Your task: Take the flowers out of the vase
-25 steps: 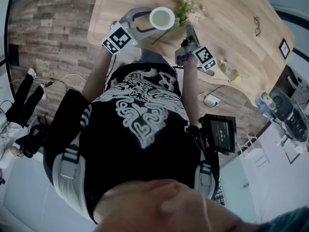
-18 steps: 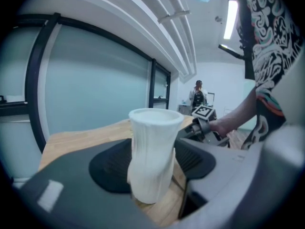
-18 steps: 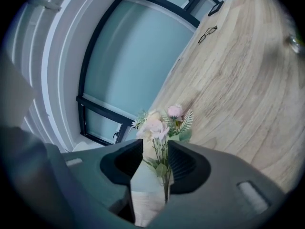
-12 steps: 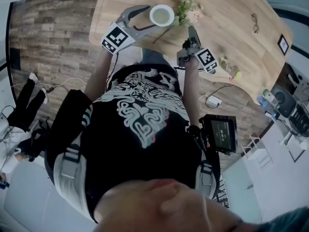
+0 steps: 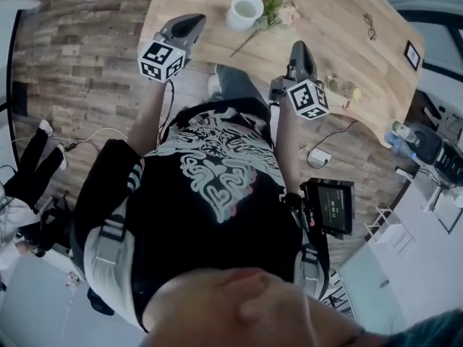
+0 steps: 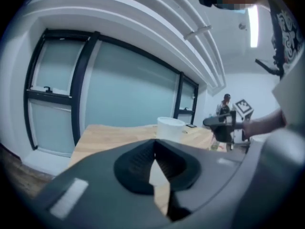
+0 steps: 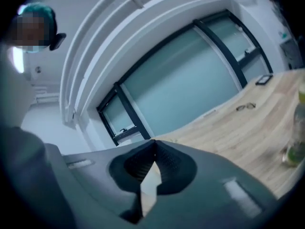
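Flowers: a small bunch of pale pink flowers with green stems [image 5: 278, 9] lies flat on the light wooden surface [image 5: 325, 27]. The blooms are just right of the vase and one long stem runs back toward the near edge.
Vase: the white cylindrical ceramic vase [image 5: 244, 11] stands upright with nothing showing in its mouth. The left gripper view shows it [image 6: 170, 127] bare above the rim as well.
Contact: the blooms lie close beside the vase wall; the head view is too small to tell whether they touch it.
Task status: judged complete, as the flowers are out of the vase and resting on the surface. No removal step appears to be left.
Left gripper: the left gripper [image 5: 187, 26] has its jaws fully together with nothing between them. It is held at the near edge of the surface, well apart from the vase.
Right gripper: the right gripper [image 5: 299, 53] also has its jaws together and is empty. It sits at the near edge, apart from the flowers.
Other items: a pair of thin-framed spectacles [image 5: 370, 26], a small dark framed card [image 5: 411, 53] and a small clear bottle with yellow-green contents [image 5: 341, 87] all lie well away from the vase.
Obstructions: none lies between the grippers and the vase.
On the person: a black device with a screen [image 5: 329, 204] sits at the hip.
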The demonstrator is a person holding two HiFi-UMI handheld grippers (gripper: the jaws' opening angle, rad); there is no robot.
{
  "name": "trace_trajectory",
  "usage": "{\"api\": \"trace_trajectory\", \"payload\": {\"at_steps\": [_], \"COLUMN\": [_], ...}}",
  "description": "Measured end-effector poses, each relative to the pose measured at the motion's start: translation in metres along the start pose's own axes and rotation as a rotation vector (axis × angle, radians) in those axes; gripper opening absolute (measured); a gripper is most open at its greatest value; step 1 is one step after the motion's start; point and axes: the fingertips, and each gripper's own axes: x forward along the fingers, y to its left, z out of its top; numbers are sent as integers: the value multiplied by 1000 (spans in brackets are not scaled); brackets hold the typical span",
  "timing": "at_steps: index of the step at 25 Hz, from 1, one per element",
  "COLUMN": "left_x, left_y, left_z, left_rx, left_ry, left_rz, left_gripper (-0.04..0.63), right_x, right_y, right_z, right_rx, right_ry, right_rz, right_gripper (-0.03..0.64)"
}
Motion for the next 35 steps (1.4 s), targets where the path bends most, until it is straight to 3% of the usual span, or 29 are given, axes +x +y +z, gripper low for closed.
{"api": "trace_trajectory", "payload": {"at_steps": [3, 5, 9, 13, 18, 23, 29, 35], "left_x": [-27, -35, -38, -42, -67, -121, -147, -167], "left_y": [-33, -47, -60, -84, -112, -166, -185, -197], "left_z": [10, 17, 13, 15, 15, 23, 17, 19], "left_rx": [69, 73, 39, 80, 94, 90, 117, 51], "left_ry": [-6, -20, -4, -4, -50, -77, -68, -110], "left_rz": [28, 46, 93, 131, 191, 195, 236, 184], "left_gripper": [-11, -11, -11, -11, -11, -11, -11, -11], "right_x": [-50, -67, -75, -94, -127, -192, -221, -238], "right_y": [38, 53, 66, 71, 77, 102, 115, 130], "right_z": [14, 18, 8, 17, 18, 4, -9, -12], "right_rx": [-170, -253, -375, -464, -507, -508, -516, -528], "right_ry": [-29, -35, 0, -20, -56, -48, -43, -44], "right_rz": [13, 10, 1, -21, -32, -1, 18, 32], "right_gripper": [-2, -2, -2, -2, -2, -2, -3, -3]}}
